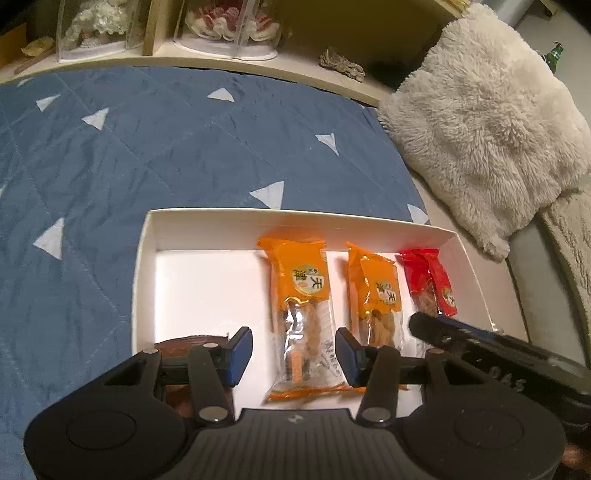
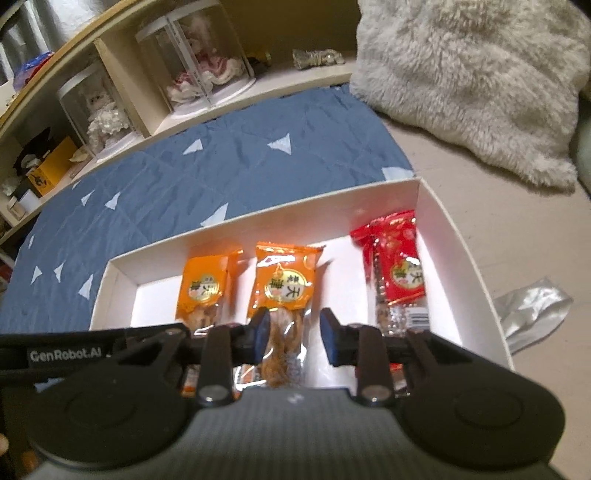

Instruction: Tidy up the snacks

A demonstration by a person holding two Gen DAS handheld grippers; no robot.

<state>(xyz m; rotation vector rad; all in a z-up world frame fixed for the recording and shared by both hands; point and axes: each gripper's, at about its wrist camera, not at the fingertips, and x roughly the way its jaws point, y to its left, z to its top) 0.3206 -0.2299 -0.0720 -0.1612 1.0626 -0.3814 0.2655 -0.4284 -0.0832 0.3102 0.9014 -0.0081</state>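
Note:
A white shallow box (image 1: 147, 236) lies on a blue quilt and holds three snack packets in a row: an orange one (image 1: 301, 295), a second orange one (image 1: 376, 291) and a red one (image 1: 432, 280). My left gripper (image 1: 293, 349) is open, its fingers either side of the first orange packet's lower end. In the right wrist view the box (image 2: 432, 206) holds the same packets: orange (image 2: 203, 288), orange (image 2: 284, 291) and red (image 2: 399, 273). My right gripper (image 2: 295, 341) is open around the middle orange packet's clear end. The right gripper's body shows in the left view (image 1: 480, 343).
The blue quilt with white triangles (image 1: 147, 147) spreads left and behind the box. A fluffy cream cushion (image 1: 487, 125) lies at the right. A low shelf with clear display cases (image 1: 221, 29) runs along the back. A crumpled silver wrapper (image 2: 532, 310) lies right of the box.

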